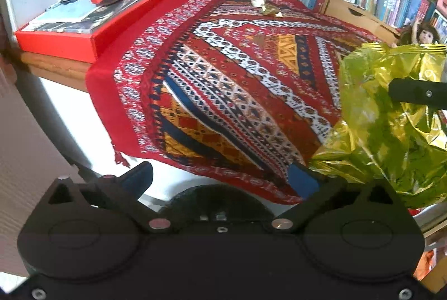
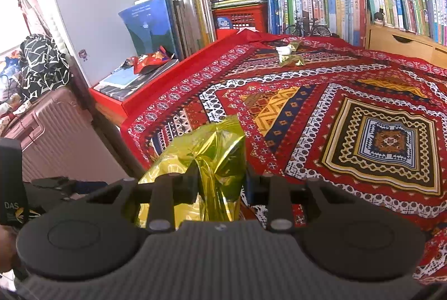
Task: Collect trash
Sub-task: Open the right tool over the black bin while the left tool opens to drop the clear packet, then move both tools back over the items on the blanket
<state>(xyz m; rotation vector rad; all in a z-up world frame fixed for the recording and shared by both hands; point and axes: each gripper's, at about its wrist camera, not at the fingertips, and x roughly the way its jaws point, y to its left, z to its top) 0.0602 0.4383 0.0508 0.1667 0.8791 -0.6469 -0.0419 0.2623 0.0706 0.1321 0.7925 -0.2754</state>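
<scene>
A crinkled gold foil bag (image 2: 215, 157) is upright between the fingers of my right gripper (image 2: 222, 189), which is shut on it above the near-left corner of the red patterned tablecloth (image 2: 321, 104). In the left wrist view the same bag (image 1: 385, 126) fills the right side, with one black finger (image 1: 413, 92) of the right gripper across it. My left gripper (image 1: 220, 178) is open and empty just left of the bag. A small gold wrapper and white crumpled paper (image 2: 289, 54) lie at the far side. A red snack wrapper (image 2: 148, 59) rests on the red box.
A red box (image 1: 56, 43) with magazines sits at the table's left edge. Book rows (image 2: 335, 1) and a red crate (image 2: 240, 16) line the back. A wooden drawer unit (image 2: 402, 43), a toy bicycle (image 2: 307, 26), a doll (image 1: 421, 34) and a pink suitcase (image 2: 50, 138) are also around.
</scene>
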